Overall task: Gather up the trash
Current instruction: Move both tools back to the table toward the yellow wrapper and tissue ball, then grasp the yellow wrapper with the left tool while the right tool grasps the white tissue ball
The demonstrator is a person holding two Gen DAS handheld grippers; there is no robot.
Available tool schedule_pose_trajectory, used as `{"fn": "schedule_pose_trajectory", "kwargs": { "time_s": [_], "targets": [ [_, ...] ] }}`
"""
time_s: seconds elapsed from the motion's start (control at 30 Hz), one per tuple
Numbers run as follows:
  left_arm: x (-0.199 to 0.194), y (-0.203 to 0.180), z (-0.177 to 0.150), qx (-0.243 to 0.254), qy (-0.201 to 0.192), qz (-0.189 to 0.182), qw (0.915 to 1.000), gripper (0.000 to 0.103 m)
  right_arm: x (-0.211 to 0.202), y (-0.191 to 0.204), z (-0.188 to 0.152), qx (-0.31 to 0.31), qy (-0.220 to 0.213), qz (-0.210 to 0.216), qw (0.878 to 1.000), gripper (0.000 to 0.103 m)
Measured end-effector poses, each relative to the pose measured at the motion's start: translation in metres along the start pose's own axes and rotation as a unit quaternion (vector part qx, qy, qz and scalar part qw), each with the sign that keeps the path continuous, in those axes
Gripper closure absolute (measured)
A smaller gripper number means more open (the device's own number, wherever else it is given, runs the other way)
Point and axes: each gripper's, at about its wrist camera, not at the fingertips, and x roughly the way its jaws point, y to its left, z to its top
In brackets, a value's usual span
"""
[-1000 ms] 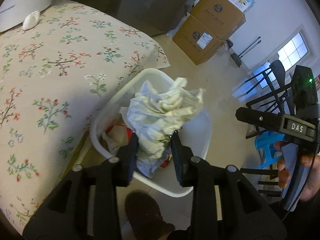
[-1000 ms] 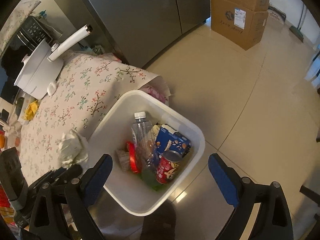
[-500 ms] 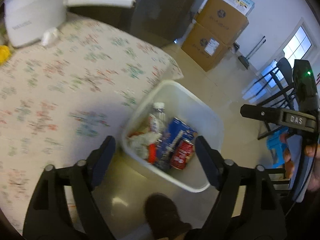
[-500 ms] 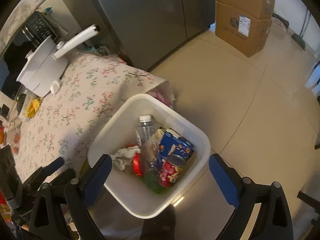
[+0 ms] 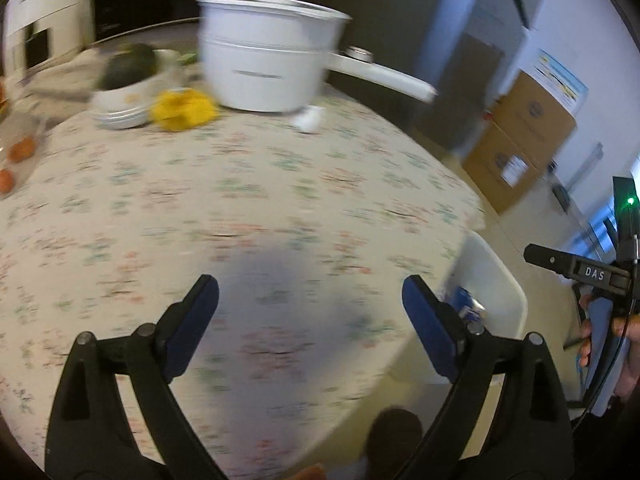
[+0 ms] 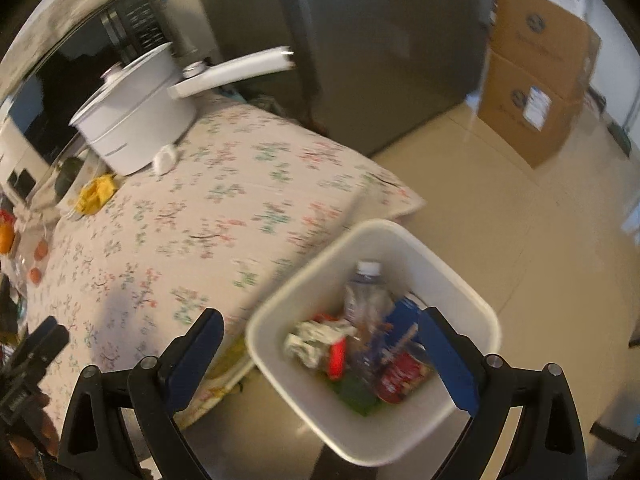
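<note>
Our left gripper (image 5: 310,320) hangs over the table (image 5: 248,200), jaws opening with nothing between them. Our right gripper (image 6: 320,354) is spread wide and empty above the bin (image 6: 400,236) off the table's corner, where the crumpled paper (image 6: 310,340) lies.

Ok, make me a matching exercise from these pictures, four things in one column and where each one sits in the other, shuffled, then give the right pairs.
Things:
1. crumpled paper
2. yellow wrapper
3. white pot
4. cardboard boxes

Places:
A. stacked on the floor by the wall
B. inside the white bin
C. far end of the floral tablecloth, handle sticking out
D. on the tablecloth beside a bowl

Pairs: 1-B, 2-D, 3-C, 4-A
</note>
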Motion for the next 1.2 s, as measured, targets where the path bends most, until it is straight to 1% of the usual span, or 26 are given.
{"fn": "schedule_pose_trajectory", "kwargs": {
  "time_s": [0.1, 0.23, 0.37, 0.5, 0.6, 0.63, 0.73, 0.8, 0.9, 0.97, 1.07, 1.1, 1.13, 1.17, 1.2],
  "targets": [
    [-0.007, 0.027, 0.0, -0.018, -0.007, 0.031, 0.9993, 0.01, 0.011, 0.035, 0.004, -0.019, -0.007, 0.004, 1.0, 0.004],
    [-0.01, 0.071, 0.001, -0.052, -0.005, 0.08, 0.9954, 0.003, 0.028, 0.082, 0.008, -0.043, -0.01, 0.017, 0.999, 0.004],
    [-0.006, 0.106, 0.005, -0.088, 0.0, 0.094, 0.9916, 0.001, 0.037, 0.124, 0.013, -0.055, -0.032, 0.03, 0.998, 0.003],
    [0.004, 0.139, 0.02, -0.132, 0.0, 0.106, 0.9856, 0.001, 0.056, 0.153, 0.029, -0.065, -0.034, 0.035, 0.997, 0.001],
    [0.012, 0.159, 0.035, -0.131, -0.027, 0.12, 0.9837, 0.001, 0.073, 0.172, 0.047, -0.085, -0.047, 0.024, 0.995, 0.001],
    [0.017, 0.164, 0.04, -0.132, -0.031, 0.12, 0.9834, 0.001, 0.079, 0.177, 0.054, -0.094, -0.054, 0.018, 0.994, 0.001],
    [0.038, 0.175, 0.054, -0.13, -0.019, 0.12, 0.984, 0.001, 0.097, 0.184, 0.071, -0.112, -0.068, 0.014, 0.991, 0.001],
    [0.052, 0.175, 0.066, -0.122, -0.025, 0.114, 0.9856, 0.001, 0.108, 0.187, 0.081, -0.117, -0.072, 0.017, 0.99, 0.001],
    [0.074, 0.177, 0.084, -0.135, -0.033, 0.071, 0.9878, 0.001, 0.126, 0.19, 0.097, -0.123, -0.077, 0.016, 0.989, 0.001],
    [0.085, 0.177, 0.093, -0.141, -0.039, 0.052, 0.9878, 0.001, 0.135, 0.19, 0.106, -0.125, -0.081, 0.014, 0.989, 0.001],
    [0.101, 0.173, 0.108, -0.144, -0.049, 0.031, 0.9879, 0.013, 0.148, 0.192, 0.119, -0.129, -0.087, 0.014, 0.988, 0.001],
    [0.105, 0.172, 0.111, -0.144, -0.051, 0.025, 0.988, 0.021, 0.152, 0.193, 0.122, -0.13, -0.088, 0.013, 0.988, 0.001],
    [0.11, 0.171, 0.115, -0.144, -0.053, 0.018, 0.9881, 0.026, 0.155, 0.194, 0.125, -0.131, -0.089, 0.013, 0.987, 0.001],
    [0.116, 0.17, 0.119, -0.145, -0.053, 0.007, 0.988, 0.028, 0.159, 0.195, 0.128, -0.13, -0.09, 0.014, 0.987, 0.001],
    [0.12, 0.169, 0.12, -0.147, -0.052, -0.001, 0.9877, 0.032, 0.162, 0.196, 0.131, -0.13, -0.09, 0.014, 0.987, 0.001]
  ]
}}
